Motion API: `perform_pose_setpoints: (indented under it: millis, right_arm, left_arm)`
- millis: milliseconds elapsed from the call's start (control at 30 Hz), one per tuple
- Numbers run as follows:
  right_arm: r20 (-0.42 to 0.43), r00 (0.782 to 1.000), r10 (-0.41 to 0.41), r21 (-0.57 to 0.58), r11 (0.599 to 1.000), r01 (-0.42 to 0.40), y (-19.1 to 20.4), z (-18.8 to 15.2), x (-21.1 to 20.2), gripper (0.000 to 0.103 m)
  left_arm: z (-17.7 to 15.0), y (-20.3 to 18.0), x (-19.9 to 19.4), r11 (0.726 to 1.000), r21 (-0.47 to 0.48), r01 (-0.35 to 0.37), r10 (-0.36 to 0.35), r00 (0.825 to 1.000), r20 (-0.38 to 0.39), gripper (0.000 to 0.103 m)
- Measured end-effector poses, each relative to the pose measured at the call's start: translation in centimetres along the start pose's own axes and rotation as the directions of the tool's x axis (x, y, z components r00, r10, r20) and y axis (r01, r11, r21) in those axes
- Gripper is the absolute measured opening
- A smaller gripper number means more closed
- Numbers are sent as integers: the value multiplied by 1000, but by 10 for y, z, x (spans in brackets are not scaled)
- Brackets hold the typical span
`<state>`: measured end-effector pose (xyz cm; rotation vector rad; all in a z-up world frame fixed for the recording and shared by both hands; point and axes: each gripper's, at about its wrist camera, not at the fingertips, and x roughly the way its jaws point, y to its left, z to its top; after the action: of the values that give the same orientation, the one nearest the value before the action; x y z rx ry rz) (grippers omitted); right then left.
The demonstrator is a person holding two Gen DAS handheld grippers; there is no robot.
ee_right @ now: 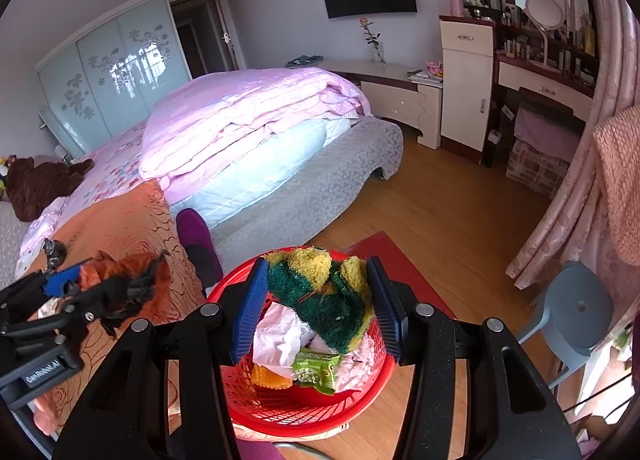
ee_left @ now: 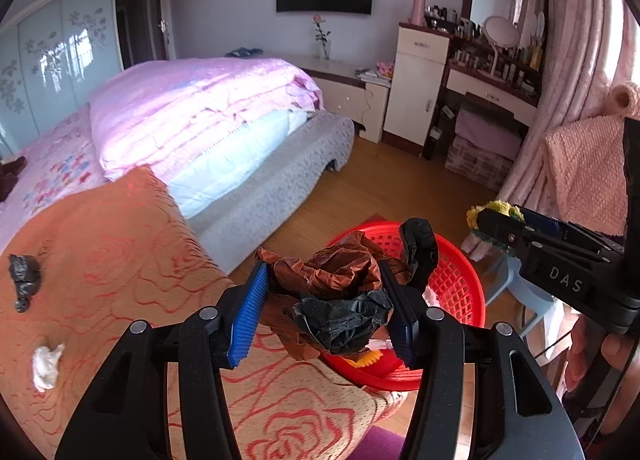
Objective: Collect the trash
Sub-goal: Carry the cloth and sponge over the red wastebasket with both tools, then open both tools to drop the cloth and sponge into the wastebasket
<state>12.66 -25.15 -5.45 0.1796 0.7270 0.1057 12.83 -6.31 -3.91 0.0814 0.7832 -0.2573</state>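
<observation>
- Trash held, left side: left hand-held gripper (ee_left: 325,302) is clamped on a crumpled wad of brown and black plastic bags (ee_left: 340,292); both blue pads press the wad, which hangs over the bed edge beside the red basket (ee_left: 460,284).
- Trash held, right side: right hand-held gripper (ee_right: 318,304) is clamped on a green-and-yellow scouring sponge (ee_right: 320,292), held directly above the basket.
- Basket contents, right wrist view: white tissue (ee_right: 278,334), green snack wrapper (ee_right: 316,372), orange item, pink paper.
- Basket position: on the wooden floor (ee_right: 460,212), close against the bed (ee_left: 120,260).
- Loose trash on the orange bedspread: small black bag (ee_left: 24,280) and white tissue wad (ee_left: 46,364), well apart from the basket.
</observation>
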Motion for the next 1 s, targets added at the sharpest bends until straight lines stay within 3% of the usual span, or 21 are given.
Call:
perform_pose_setpoints:
  millis: [333,700,1000]
  right_arm:
    - [-40,999,-2,8,1000,2,-3,-6,14,49]
    - [-72,997,5,55,999,-1,-14,-6,25,50]
    - [-77,997,3,63,998,1,-13,-6,28,54]
  left_arm:
    - [-6,-19,34,999,27,38,-36,996,-83,52]
    - [-9,-36,53,996,83,46,-35,992,-124,53]
    - [-14,-38,56,995,86,55,-43,990,-135,68]
